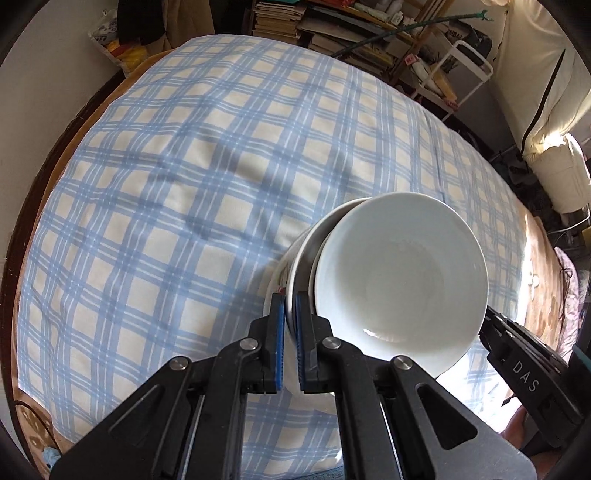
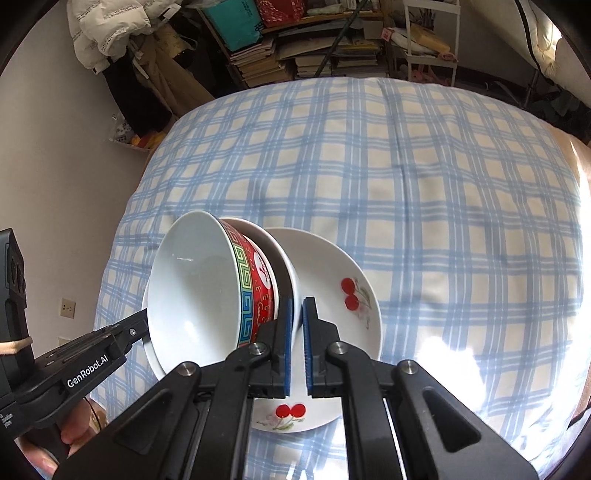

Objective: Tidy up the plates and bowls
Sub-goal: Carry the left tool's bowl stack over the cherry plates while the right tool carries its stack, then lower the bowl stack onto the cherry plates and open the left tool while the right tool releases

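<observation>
- left gripper [image 1: 290,343] is nearest in its own view, blue pads [image 1: 280,350] nearly together with only a thin gap, and the rim of the plain white plate [image 1: 301,266] runs right through that gap, so it looks pinched on that rim
- right gripper [image 2: 297,347] has the same narrow slot between its blue pads [image 2: 308,354]; the far rim of that same white plate [image 2: 291,273] sits in the slot, so it looks clamped on the opposite edge
- from the right wrist view you can also see the left tool's black body with "GenRobot.AI" on it, tips meeting the stack's left edge, and the person's hand [image 2: 48,443] under it
- red patterned bowl [image 2: 255,291] sits in the white plate, tilted, white inside, with a red, green and blue band outside
- the cherry plate [image 2: 328,295] lies flat on the cloth just to the right of and under the stack, with two cherry prints showing
- I honestly can't tell if the stack is lifted or resting on the cherry plate
- everything's over the blue checked tablecloth [image 1: 166,184], stack near the front edge
- at the back, shelves of books [image 2: 314,48] and a white coat [image 2: 110,26]
</observation>
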Demonstrator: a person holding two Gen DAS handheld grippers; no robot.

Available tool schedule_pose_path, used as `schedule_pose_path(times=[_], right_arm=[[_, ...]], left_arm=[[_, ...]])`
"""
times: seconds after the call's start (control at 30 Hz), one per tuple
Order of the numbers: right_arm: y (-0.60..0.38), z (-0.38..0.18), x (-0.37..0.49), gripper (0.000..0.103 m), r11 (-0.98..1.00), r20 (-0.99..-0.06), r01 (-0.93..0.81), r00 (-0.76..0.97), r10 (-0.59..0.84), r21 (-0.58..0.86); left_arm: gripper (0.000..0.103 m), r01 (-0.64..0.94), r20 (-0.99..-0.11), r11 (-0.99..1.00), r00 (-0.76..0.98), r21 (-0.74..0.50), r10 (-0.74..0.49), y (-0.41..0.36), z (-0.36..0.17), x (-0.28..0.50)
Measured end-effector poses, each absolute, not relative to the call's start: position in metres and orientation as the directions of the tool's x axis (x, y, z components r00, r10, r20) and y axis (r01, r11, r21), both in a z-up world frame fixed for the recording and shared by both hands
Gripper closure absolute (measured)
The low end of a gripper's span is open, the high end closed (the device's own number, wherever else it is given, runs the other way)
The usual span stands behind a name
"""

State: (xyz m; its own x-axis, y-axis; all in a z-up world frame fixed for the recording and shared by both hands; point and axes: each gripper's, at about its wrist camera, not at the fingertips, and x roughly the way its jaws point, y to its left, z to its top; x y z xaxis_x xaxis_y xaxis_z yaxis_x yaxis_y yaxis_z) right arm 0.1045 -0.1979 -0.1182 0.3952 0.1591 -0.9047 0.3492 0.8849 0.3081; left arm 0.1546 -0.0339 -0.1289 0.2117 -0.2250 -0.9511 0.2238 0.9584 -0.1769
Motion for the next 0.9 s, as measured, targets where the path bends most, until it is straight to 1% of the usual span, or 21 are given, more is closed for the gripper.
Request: schedule_pose_path(times=[0.33, 0.53, 0.6, 0.67, 0.7, 0.77, 0.9], right_arm=[[-0.208, -0.136, 0.1, 0.095, 0.878, -0.906, 0.349, 0.381, 0.185, 0.326], [-0.208, -0.138, 0.101, 0.095, 0.879, -0.902, 0.34, 0.386, 0.195, 0.335], [-0.209, -0.137, 0.1, 0.095, 0.878, -0.9, 0.336, 0.386, 0.202, 0.341], [-0.208, -0.137, 0.1, 0.095, 0.882, -0.902, 0.33, 0.382, 0.201, 0.336], [-0.207, -0.137, 0.099, 0.095, 0.885, -0.904, 0.327, 0.379, 0.2, 0.333], [-0.207, -0.136, 0.097, 0.095, 0.889, -0.905, 0.317, 0.375, 0.202, 0.33], [-0.208, -0.13, 0.093, 0.095, 0.893, -0.899, 0.304, 0.389, 0.203, 0.333]], left_arm=[[0.099, 0.272, -0.963, 0.956, 0.209, -0.108, -0.168, -0.045, -0.14, 0.15], [0.098, 0.279, -0.961, 0.955, 0.219, -0.104, -0.169, -0.046, -0.14, 0.151], [0.095, 0.288, -0.959, 0.954, 0.237, -0.082, -0.154, -0.047, -0.139, 0.149], [0.095, 0.292, -0.958, 0.952, 0.237, -0.088, -0.162, -0.045, -0.139, 0.149], [0.091, 0.294, -0.958, 0.952, 0.237, -0.088, -0.162, -0.044, -0.138, 0.149], [0.089, 0.295, -0.956, 0.953, 0.254, -0.067, -0.146, -0.044, -0.137, 0.148], [0.087, 0.309, -0.951, 0.95, 0.284, -0.032, -0.125, -0.045, -0.132, 0.141]])
